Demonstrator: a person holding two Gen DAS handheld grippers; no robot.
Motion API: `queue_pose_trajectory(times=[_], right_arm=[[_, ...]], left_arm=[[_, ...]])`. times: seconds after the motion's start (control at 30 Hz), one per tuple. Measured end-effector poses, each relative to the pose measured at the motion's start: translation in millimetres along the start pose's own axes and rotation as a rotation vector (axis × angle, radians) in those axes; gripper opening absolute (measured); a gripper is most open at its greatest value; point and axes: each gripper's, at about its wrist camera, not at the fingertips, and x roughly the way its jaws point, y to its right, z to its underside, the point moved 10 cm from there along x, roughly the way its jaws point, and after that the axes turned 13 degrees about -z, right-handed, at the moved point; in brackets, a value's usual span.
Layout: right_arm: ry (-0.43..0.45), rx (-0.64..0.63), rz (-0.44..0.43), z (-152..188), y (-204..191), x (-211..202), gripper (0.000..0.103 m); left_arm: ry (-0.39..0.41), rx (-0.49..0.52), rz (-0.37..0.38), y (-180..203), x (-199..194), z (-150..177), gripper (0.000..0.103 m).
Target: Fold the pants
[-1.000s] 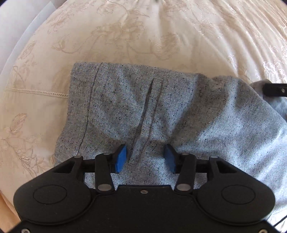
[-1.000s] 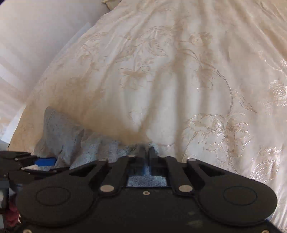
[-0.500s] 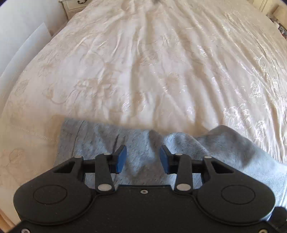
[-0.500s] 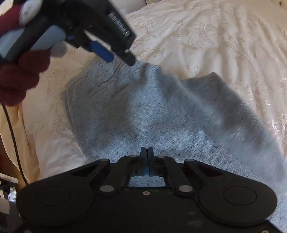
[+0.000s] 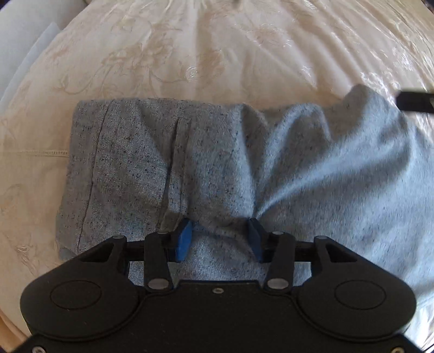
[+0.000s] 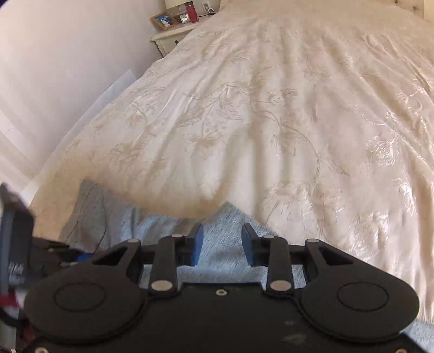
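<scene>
Grey speckled pants (image 5: pixel 190 168) lie folded on the cream bedspread (image 5: pixel 217 54), rumpled toward the right. My left gripper (image 5: pixel 219 236) is open, its blue pads (image 5: pixel 184 239) pressing down on the cloth near its near edge, with cloth bunched between them. In the right wrist view the pants (image 6: pixel 222 244) show below my right gripper (image 6: pixel 222 241), which is open just over the cloth. The left gripper's body (image 6: pixel 16 244) shows at the far left there.
The bedspread (image 6: pixel 271 122) stretches far ahead and to the right. A white nightstand (image 6: pixel 173 40) with a photo frame and a red cup (image 6: pixel 192 13) stands by the wall (image 6: pixel 54 68) at the back left. The bed's left edge runs along the wall.
My right gripper has opened and let go of the pants, and has swung back to face up the bed. My left gripper has dropped back down onto the cloth, still open.
</scene>
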Motion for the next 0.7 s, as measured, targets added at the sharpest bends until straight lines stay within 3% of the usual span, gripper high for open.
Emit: queue_pose_trajectory(times=[0.1, 0.23, 0.3, 0.33, 0.5, 0.6, 0.7], right_arm=[[-0.065, 0.001, -0.011, -15.2, 13.7, 25.0, 0.037], [-0.145, -0.015, -0.038, -14.4, 19.0, 47.3, 0.037], [-0.144, -0.054, -0.092, -10.6, 9.5, 46.3, 0.006], [-0.140, -0.078, -0.101, -7.5, 1.9, 41.7, 0.003], [-0.168, -0.186, -0.150, 36.4, -41.9, 23.4, 0.004], [-0.214, -0.165, -0.144, 65.4, -46.8, 31.1, 0.005], [-0.199, -0.094, -0.113, 67.6, -35.6, 38.1, 0.010]], left_arm=[[0.026, 0.061, -0.059, 7.9, -2.9, 5.6, 0.054], [-0.003, 0.011, -0.057, 8.3, 1.5, 2.3, 0.054], [-0.007, -0.005, -0.042, 5.7, 1.6, 1.8, 0.054], [-0.007, -0.012, -0.033, 4.2, 1.5, 1.9, 0.054], [-0.009, -0.019, -0.014, -3.8, 6.6, -0.8, 0.055], [-0.007, -0.007, -0.025, -3.4, 8.3, -1.7, 0.055], [-0.001, 0.000, -0.033, -1.2, 7.7, -1.5, 0.055]])
